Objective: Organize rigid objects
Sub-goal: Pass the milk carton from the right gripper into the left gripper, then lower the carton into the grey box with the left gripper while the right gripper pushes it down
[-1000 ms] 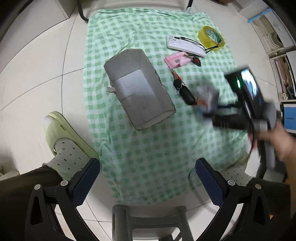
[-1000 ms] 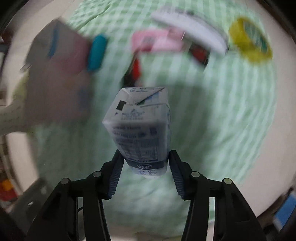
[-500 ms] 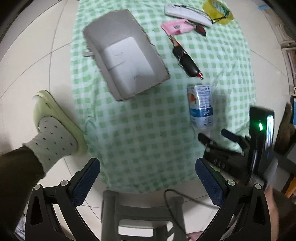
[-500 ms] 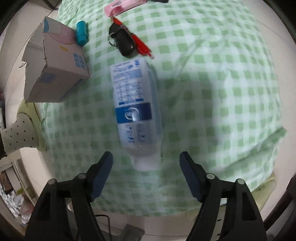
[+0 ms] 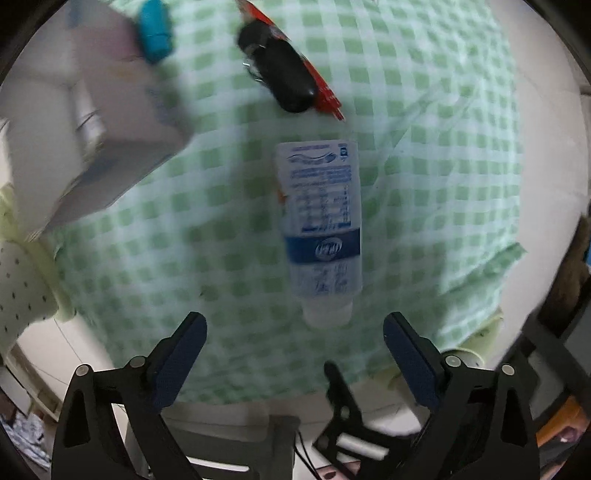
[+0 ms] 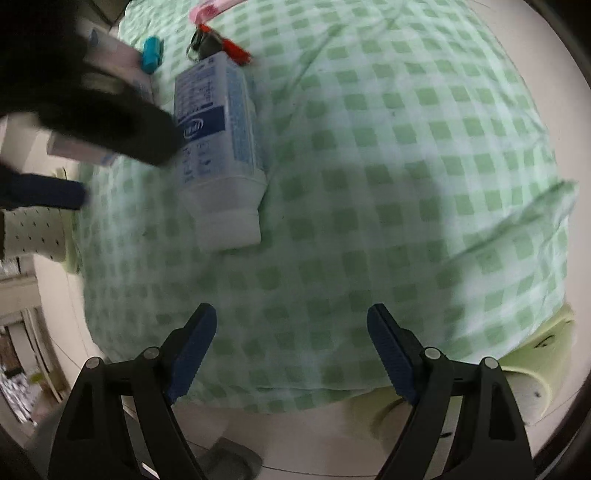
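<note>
On the green-checked counter (image 5: pixel 424 122) the milk carton (image 5: pixel 319 229) is lying flat on its side, cap end toward the near edge, just below the black key fob (image 5: pixel 284 81) and its red tag. The cardboard box (image 5: pixel 99 147) sits off to the left with a teal thing (image 5: pixel 155 27) by its far corner.

The left tool (image 5: pixel 293 354) is wide apart, nothing between the pads, hovering just short of the carton's cap end; its jaws have just closed in a touch. The right tool (image 6: pixel 291 347) is also apart and empty, its jaws having just been opening, with the carton (image 6: pixel 218 147) up and to its left and bare cloth in front of it.

So I'd guess the left one is about to take the carton for the box. Tip: come down further along the body so the pads straddle the flat printed sides, not the cap. Line up with the long axis first, squeeze gently (cartons dent), and steer clear of the key fob.
</note>
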`<state>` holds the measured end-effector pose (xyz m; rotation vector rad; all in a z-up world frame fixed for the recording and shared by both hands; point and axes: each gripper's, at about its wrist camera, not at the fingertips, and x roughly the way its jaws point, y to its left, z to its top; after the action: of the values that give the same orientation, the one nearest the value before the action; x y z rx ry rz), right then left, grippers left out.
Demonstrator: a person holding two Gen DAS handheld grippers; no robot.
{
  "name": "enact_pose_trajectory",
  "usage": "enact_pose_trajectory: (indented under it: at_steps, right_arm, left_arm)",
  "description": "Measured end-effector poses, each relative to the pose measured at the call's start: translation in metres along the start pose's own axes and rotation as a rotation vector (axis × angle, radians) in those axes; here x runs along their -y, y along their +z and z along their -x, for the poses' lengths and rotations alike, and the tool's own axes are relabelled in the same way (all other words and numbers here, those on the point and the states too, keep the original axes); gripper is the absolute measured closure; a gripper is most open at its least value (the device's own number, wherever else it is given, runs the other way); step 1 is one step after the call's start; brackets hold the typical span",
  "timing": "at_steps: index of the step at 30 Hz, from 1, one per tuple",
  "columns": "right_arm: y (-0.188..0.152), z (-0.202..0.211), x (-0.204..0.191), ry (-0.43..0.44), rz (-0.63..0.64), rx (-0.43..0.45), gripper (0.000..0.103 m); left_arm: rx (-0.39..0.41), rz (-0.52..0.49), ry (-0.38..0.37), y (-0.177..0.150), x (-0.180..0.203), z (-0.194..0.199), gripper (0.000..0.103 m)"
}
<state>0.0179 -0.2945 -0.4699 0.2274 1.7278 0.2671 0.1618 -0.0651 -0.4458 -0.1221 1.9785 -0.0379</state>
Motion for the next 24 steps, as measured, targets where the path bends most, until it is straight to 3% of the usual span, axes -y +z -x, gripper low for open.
enact_pose_trajectory:
  at_steps: [6,9,10,13,16,19,22,24]
  right_arm:
    - [0.010,0.026,0.015,0.040,-0.004,0.117,0.018]
    - [0.019,0.028,0.007,0.060,0.004,0.157,0.018]
    - [0.021,0.029,0.005,0.061,0.013,0.165,0.018]
    - [0.028,0.025,-0.006,0.064,0.038,0.168,0.018]
    - [0.035,0.023,-0.011,0.072,0.057,0.169,0.021]
    - [0.041,0.013,-0.025,0.075,0.065,0.170,0.024]
    - [0.046,0.010,-0.024,0.118,0.045,0.153,0.032]
    - [0.046,0.007,-0.022,0.149,0.020,0.132,0.052]
  left_arm:
    - [-0.029,0.065,-0.087,0.028,0.006,-0.029,0.016]
    - [-0.061,0.121,-0.128,0.041,-0.004,-0.041,0.035]
    - [-0.070,0.112,-0.141,0.046,-0.007,-0.046,0.053]
    - [-0.089,0.060,-0.160,0.052,-0.010,-0.051,0.054]
    - [-0.053,0.025,-0.158,0.053,-0.019,-0.045,0.054]
    - [-0.056,0.050,-0.187,0.051,-0.033,-0.037,0.054]
    - [-0.048,0.069,-0.254,0.049,-0.043,-0.025,0.054]
    - [-0.030,0.059,-0.279,0.047,-0.047,-0.013,0.054]
